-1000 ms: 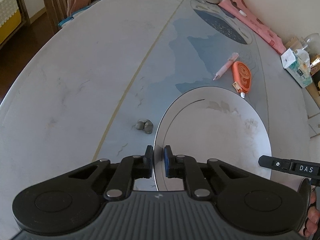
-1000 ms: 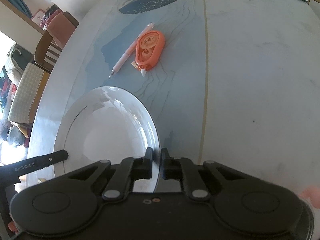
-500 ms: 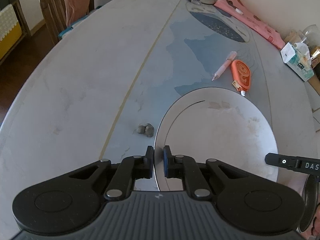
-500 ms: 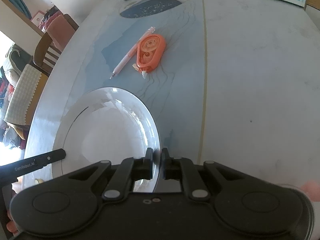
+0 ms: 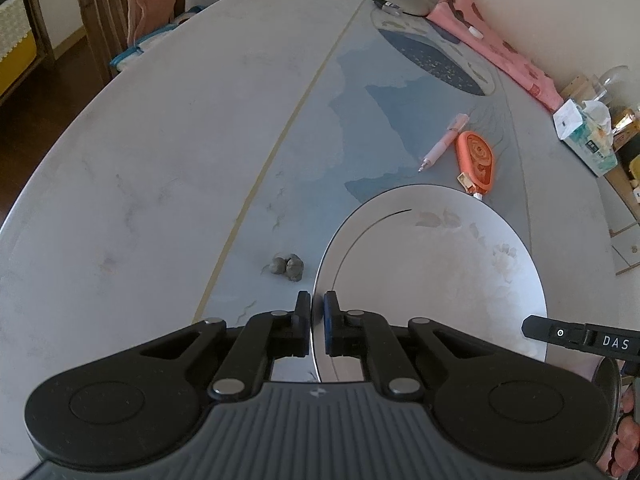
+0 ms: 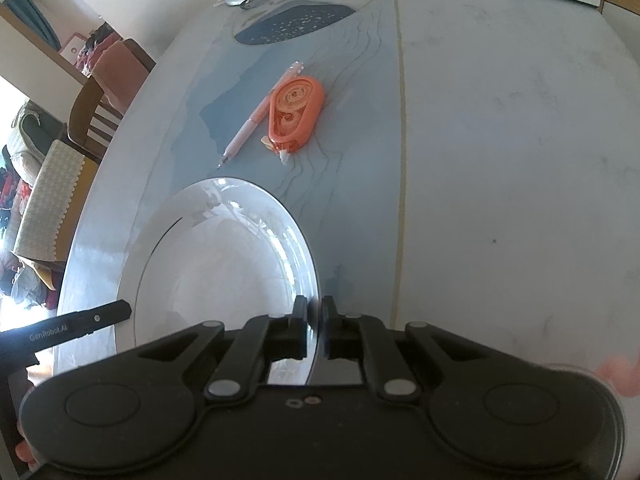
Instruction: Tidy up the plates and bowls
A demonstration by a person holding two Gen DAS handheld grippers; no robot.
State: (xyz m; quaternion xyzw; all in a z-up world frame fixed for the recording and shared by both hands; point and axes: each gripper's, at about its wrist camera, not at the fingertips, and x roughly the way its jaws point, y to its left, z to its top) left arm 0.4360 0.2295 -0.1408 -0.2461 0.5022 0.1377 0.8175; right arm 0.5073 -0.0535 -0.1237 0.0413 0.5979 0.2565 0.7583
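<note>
A pale marbled table (image 5: 160, 152) with a blue patterned strip down its middle carries a white plate (image 5: 432, 272). The left gripper (image 5: 317, 312) pinches the plate's left rim between its fingers, and the right gripper (image 6: 315, 316) pinches the opposite rim. Just beyond the plate lie a pink pen (image 6: 260, 114) and an orange tape dispenser (image 6: 296, 112).

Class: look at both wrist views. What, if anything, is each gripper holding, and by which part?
Both hold one white plate by its rim: the left gripper is shut on its left edge, the right gripper on the opposite edge.
</note>
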